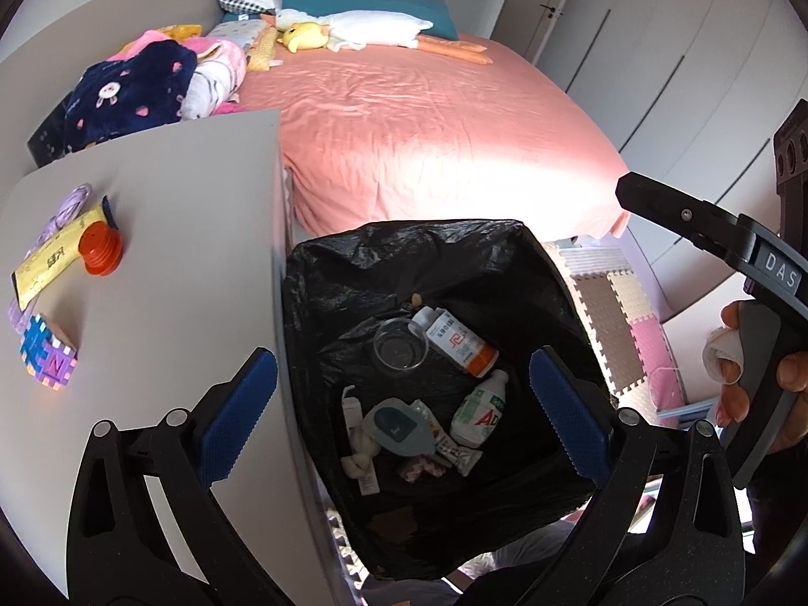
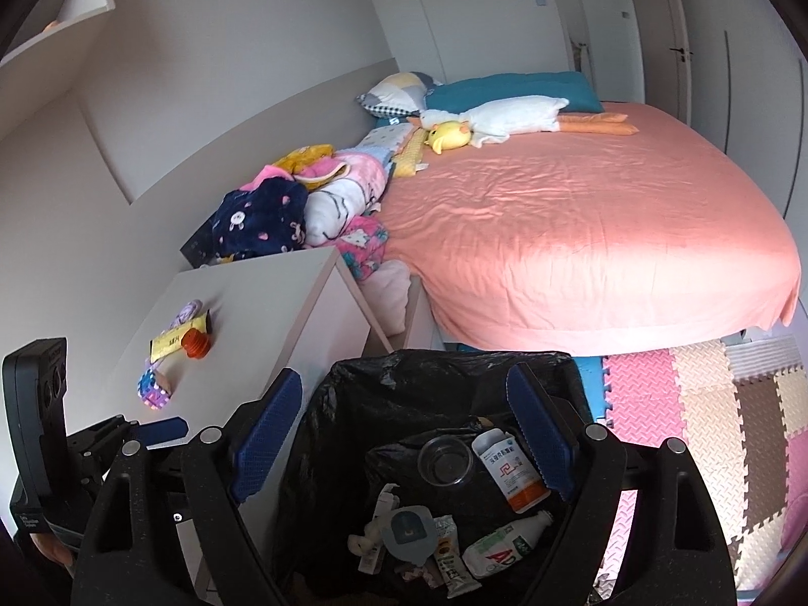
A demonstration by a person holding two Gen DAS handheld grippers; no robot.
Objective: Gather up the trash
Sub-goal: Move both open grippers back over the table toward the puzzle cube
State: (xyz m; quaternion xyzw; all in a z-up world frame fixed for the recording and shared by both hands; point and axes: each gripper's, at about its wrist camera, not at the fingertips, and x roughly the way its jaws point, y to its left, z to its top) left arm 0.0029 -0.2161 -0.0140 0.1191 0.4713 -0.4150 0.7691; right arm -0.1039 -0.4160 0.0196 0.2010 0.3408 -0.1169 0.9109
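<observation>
A bin lined with a black bag [image 1: 353, 272] [image 2: 373, 399] stands beside a white nightstand [image 1: 192, 192] [image 2: 262, 298]. Inside lie a white bottle with an orange cap [image 1: 457, 341] [image 2: 510, 469], a clear cup [image 1: 400, 351] [image 2: 447, 460], a small drink bottle [image 1: 480, 411] [image 2: 497, 548] and several wrappers. My left gripper [image 1: 399, 414] is open and empty above the bin. My right gripper [image 2: 404, 434] is open and empty above the bin too. On the nightstand lie an orange cap [image 1: 101, 248] [image 2: 195, 344], a yellow packet [image 1: 55, 260] [image 2: 174, 338] and a foam puzzle block [image 1: 48, 358] [image 2: 154, 391].
A bed with a pink sheet [image 1: 429, 121] [image 2: 581, 232] stands behind the bin, with piled clothes [image 1: 131, 91] [image 2: 262, 222] and plush toys [image 1: 353, 30] [image 2: 495, 118]. Foam floor mats [image 1: 621, 323] [image 2: 707, 429] lie to the right. White wardrobe doors [image 1: 656, 50] line the far right.
</observation>
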